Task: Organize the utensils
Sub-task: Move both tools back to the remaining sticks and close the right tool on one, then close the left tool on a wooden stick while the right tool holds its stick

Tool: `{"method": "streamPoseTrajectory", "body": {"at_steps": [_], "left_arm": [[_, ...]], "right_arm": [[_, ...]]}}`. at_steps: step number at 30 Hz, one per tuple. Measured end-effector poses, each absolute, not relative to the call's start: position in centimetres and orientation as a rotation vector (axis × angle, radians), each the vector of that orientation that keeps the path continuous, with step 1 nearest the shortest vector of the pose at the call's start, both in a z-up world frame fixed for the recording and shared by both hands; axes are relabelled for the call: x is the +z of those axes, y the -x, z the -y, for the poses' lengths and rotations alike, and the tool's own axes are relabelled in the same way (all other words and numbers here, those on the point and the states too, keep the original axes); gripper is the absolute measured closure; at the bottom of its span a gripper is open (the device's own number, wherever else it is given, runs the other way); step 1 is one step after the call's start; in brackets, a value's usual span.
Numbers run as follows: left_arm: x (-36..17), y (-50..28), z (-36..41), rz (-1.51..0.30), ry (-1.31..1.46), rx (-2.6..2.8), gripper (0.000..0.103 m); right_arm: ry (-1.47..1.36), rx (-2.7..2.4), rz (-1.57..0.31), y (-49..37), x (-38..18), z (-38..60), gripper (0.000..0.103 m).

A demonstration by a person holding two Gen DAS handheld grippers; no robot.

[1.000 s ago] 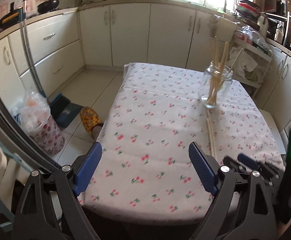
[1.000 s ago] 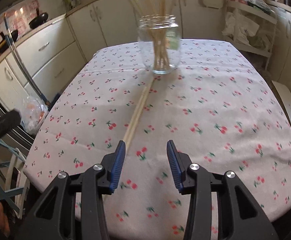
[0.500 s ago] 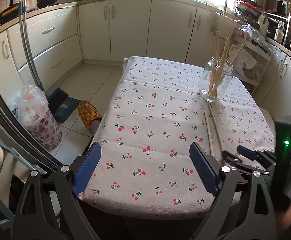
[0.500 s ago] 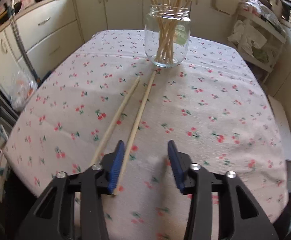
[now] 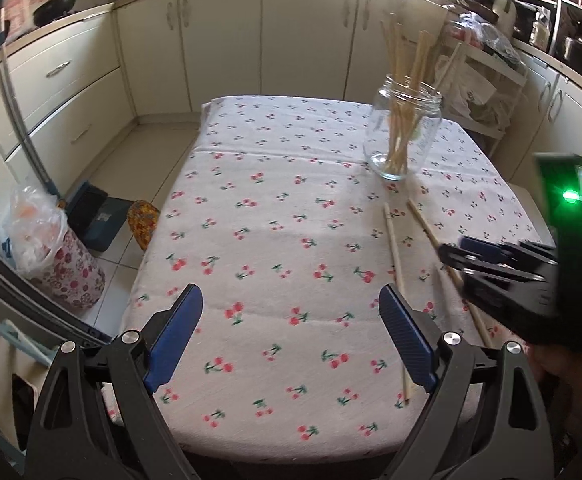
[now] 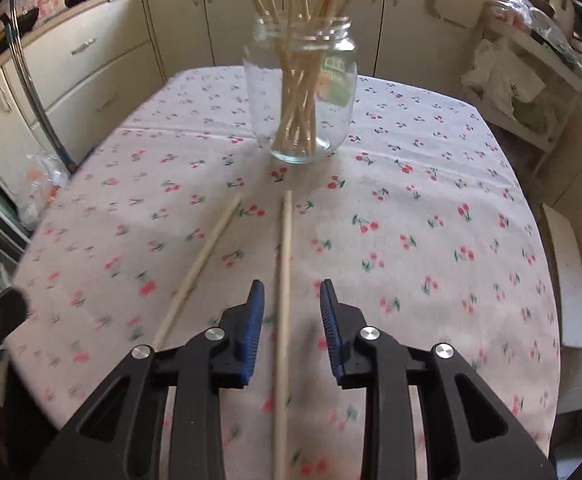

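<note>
Kitchen table (image 6: 431,200) with cherry cloth held a jar (image 6: 301,92) of sticks and two loose chopsticks. Right claw (image 6: 291,312) was open, straddling one chopstick (image 6: 285,248); left claw (image 5: 291,336) idled open. Best to drop lower, centre the stick between the pads, then close gently.

White cherry-print tablecloth (image 6: 411,208), pale wooden sticks (image 6: 283,280), clear jar (image 6: 303,92), blue jaws
</note>
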State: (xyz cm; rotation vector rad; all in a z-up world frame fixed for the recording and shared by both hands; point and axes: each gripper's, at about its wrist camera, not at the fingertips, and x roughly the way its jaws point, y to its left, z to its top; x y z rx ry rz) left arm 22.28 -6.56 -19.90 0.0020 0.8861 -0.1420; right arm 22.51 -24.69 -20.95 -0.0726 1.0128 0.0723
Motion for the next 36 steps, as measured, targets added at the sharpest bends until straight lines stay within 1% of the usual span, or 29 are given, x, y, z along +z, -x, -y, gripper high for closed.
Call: {"method": "streamPoseTrajectory", "body": {"at_steps": [3, 4, 9, 11, 12, 13, 16, 18, 20, 21, 22, 23, 24, 25, 27, 32, 33, 34, 36], "left_arm": [[-20.1, -23.1, 7.5, -0.894, -0.014, -0.167, 0.017], [-20.2, -23.5, 7.9, -0.898, -0.017, -0.178, 0.017], [-21.6, -26.0, 11.1, -0.930, -0.031, -0.245, 0.017], [-22.5, -27.3, 12.7, -0.953, -0.041, -0.270, 0.017], [-22.9, -27.8, 13.3, -0.963, -0.044, -0.272, 0.017], [-23.3, -28.4, 13.8, -0.974, -0.046, -0.274, 0.017], [-24.0, -29.7, 15.1, -0.988, -0.058, -0.259, 0.021], [-24.3, -30.4, 15.7, -0.994, -0.070, -0.254, 0.027], [-24.7, -31.0, 16.2, -1.006, -0.080, -0.248, 0.037], [-25.1, -31.2, 16.4, -1.018, -0.084, -0.255, 0.048], [-25.3, -31.3, 16.5, -1.017, -0.095, -0.252, 0.060], [-25.3, -31.2, 16.7, -0.997, -0.110, -0.247, 0.070], [-25.3, -31.1, 16.8, -0.989, -0.116, -0.265, 0.084], [-25.3, -31.2, 16.8, -0.989, -0.114, -0.282, 0.096], [-25.2, -31.2, 16.7, -0.996, -0.113, -0.302, 0.097], [-25.1, -31.7, 16.2, -1.036, -0.107, -0.332, 0.097], [-25.1, -32.0, 16.3, -1.046, -0.109, -0.326, 0.095], [-25.0, -32.1, 16.3, -1.051, -0.108, -0.319, 0.091], [-25.1, -32.4, 16.5, -1.051, -0.120, -0.311, 0.088]], "right_arm": [[0.058, 0.077, -1.018, -22.1, -21.3, 25.8, 0.092], [0.049, 0.080, -1.031, -21.6, -21.2, 26.4, 0.095], [-0.059, 0.065, -1.076, -19.6, -20.8, 29.8, 0.095], [-0.088, 0.075, -1.078, -19.8, -20.7, 30.3, 0.091], [-0.082, 0.076, -1.068, -19.9, -20.6, 30.4, 0.076], [-0.073, 0.076, -1.052, -20.2, -20.6, 30.4, 0.069], [-0.070, 0.097, -1.034, -21.1, -20.6, 30.2, 0.069], [-0.044, 0.097, -1.022, -21.5, -20.7, 29.9, 0.069], [-0.022, 0.101, -1.019, -22.0, -20.9, 29.8, 0.069], [-0.006, 0.102, -1.013, -22.1, -20.9, 29.8, 0.072], [0.021, 0.094, -1.009, -22.1, -21.0, 29.7, 0.084], [0.036, 0.093, -1.006, -22.0, -21.0, 29.6, 0.090], [0.034, 0.100, -1.008, -21.9, -21.0, 29.8, 0.096], [0.016, 0.110, -1.015, -21.8, -21.0, 30.1, 0.097], [0.006, 0.122, -1.028, -21.8, -20.8, 30.4, 0.097], [0.013, 0.149, -1.037, -22.7, -20.6, 29.7, 0.097], [0.023, 0.151, -1.043, -23.1, -20.7, 29.5, 0.095], [0.032, 0.152, -1.048, -23.3, -20.8, 29.2, 0.091], [0.069, 0.157, -1.044, -23.9, -21.2, 28.8, 0.091]]}}
